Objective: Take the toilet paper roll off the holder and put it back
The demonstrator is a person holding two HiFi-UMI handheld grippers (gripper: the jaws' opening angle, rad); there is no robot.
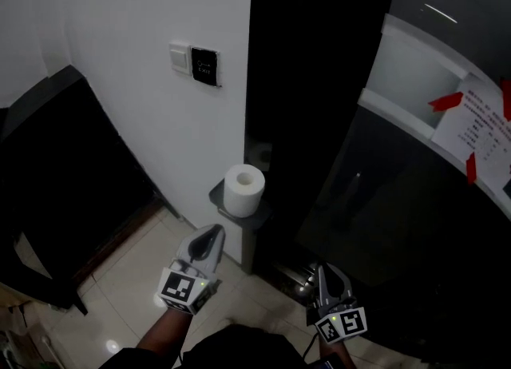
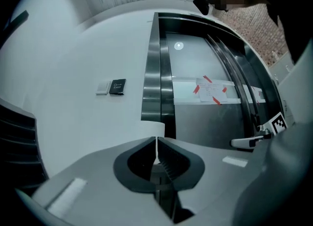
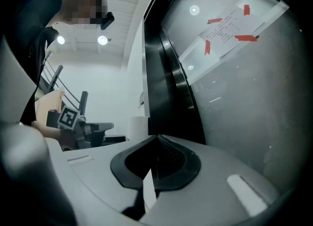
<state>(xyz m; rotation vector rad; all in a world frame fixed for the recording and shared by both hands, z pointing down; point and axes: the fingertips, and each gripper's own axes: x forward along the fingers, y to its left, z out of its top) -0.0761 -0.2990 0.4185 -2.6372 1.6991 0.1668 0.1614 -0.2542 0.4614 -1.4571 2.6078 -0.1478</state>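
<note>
A white toilet paper roll (image 1: 243,190) stands upright on a dark grey holder (image 1: 226,204) against the white wall. My left gripper (image 1: 214,232) is shut and empty, just short of the roll and pointing at it. In the left gripper view the jaws (image 2: 156,141) meet at the tips, and the roll (image 2: 155,129) shows right beyond them. My right gripper (image 1: 321,268) hangs lower right of the holder, beside the dark door; its jaws (image 3: 156,139) are together with nothing held. The right gripper view shows the roll (image 3: 138,127) and the left gripper (image 3: 95,127) off to its left.
A switch plate and a dark card panel (image 1: 204,65) sit on the wall above the roll. A dark glass door (image 1: 375,184) with a paper notice (image 1: 479,132) taped in red is at right. Dark furniture (image 1: 56,168) stands at left on the tiled floor (image 1: 132,275).
</note>
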